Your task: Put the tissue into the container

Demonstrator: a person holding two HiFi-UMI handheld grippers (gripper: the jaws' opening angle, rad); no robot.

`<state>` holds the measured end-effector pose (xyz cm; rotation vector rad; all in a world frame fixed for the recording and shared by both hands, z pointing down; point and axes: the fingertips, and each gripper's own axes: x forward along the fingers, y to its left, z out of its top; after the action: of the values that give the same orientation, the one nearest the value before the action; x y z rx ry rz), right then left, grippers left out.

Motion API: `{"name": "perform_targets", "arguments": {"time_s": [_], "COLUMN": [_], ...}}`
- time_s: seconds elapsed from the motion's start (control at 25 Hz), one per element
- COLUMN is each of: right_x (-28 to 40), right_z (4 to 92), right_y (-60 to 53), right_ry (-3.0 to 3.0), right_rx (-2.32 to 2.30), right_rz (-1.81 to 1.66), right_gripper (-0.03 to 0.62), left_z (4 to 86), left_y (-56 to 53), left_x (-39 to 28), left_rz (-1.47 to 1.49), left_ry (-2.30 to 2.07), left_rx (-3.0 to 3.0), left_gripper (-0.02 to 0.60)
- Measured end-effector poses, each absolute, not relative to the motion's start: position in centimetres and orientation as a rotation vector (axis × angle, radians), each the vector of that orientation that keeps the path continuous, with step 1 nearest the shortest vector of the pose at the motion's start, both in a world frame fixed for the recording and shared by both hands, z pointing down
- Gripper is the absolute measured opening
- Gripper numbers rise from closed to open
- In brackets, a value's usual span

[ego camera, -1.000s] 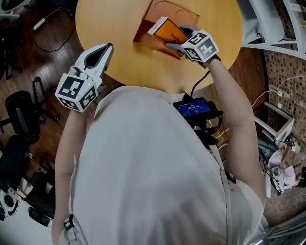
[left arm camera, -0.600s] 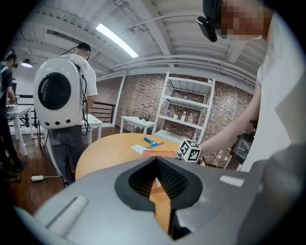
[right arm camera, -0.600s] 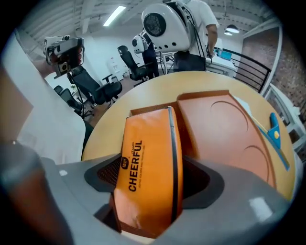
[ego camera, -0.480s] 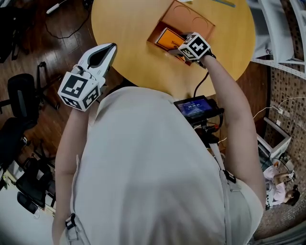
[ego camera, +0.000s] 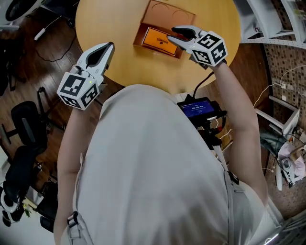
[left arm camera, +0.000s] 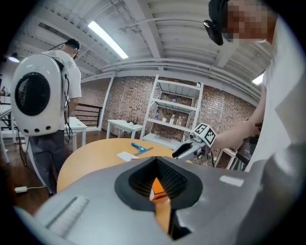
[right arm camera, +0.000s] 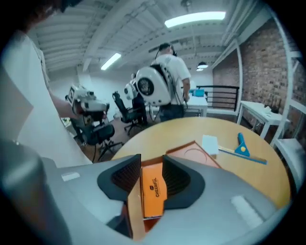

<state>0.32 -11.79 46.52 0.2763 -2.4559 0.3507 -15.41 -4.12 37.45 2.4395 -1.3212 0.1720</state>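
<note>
Tissue pack (ego camera: 158, 40) "CHEERFUL" in container (ego camera: 167, 12) | right gripper (ego camera: 173, 36) jaws closing, empty | left gripper (ego camera: 109, 47) jaws together

Ceiling strip lights (left arm camera: 106, 38) are lighting the room evenly, one glaring white in the right gripper view. In the head view the table (ego camera: 119, 28) is glowing warm and bright while the floor (ego camera: 28, 62) is lying dim. Both gripper views are bending toward black corners; the tissue pack (right arm camera: 153, 189) is showing sharp, the foreground blurring.
</note>
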Motion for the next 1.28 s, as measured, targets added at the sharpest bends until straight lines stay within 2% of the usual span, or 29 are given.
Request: {"name": "perform_targets", "arguments": {"time_s": [0.16, 0.32, 0.48, 0.84, 1.28], "right_x": [2.1, 4.4, 7.3, 11.2, 10.5], "right_z": [40.7, 37.0, 33.6, 31.9, 32.9], "right_y": [-12.7, -11.6, -10.1, -8.5, -8.0], "right_ry": [-2.637, -2.737, -2.818, -2.838, -2.85], "right_rx": [0.437, 0.499, 0.615, 0.751, 0.729], "right_rz": [0.375, 0.341, 0.296, 0.218, 0.27], "right_gripper": [0.098, 0.089, -0.003, -0.005, -0.005], "left_z": [37.3, 36.4, 35.4, 34.9, 35.5], "left_y": [-8.1, -10.0, -10.6, -10.9, -10.5], "left_x": [-12.9, -9.8, -6.4, -1.2, -2.0], "left_rz": [0.18, 0.179, 0.184, 0.211, 0.241], "left_ry": [-1.197, -1.111, -1.005, -0.854, -0.869], "left_rx": [2.522, 2.588, 2.652, 2.719, 2.701], "left_gripper": [0.0, 0.0, 0.0, 0.0, 0.0]}}
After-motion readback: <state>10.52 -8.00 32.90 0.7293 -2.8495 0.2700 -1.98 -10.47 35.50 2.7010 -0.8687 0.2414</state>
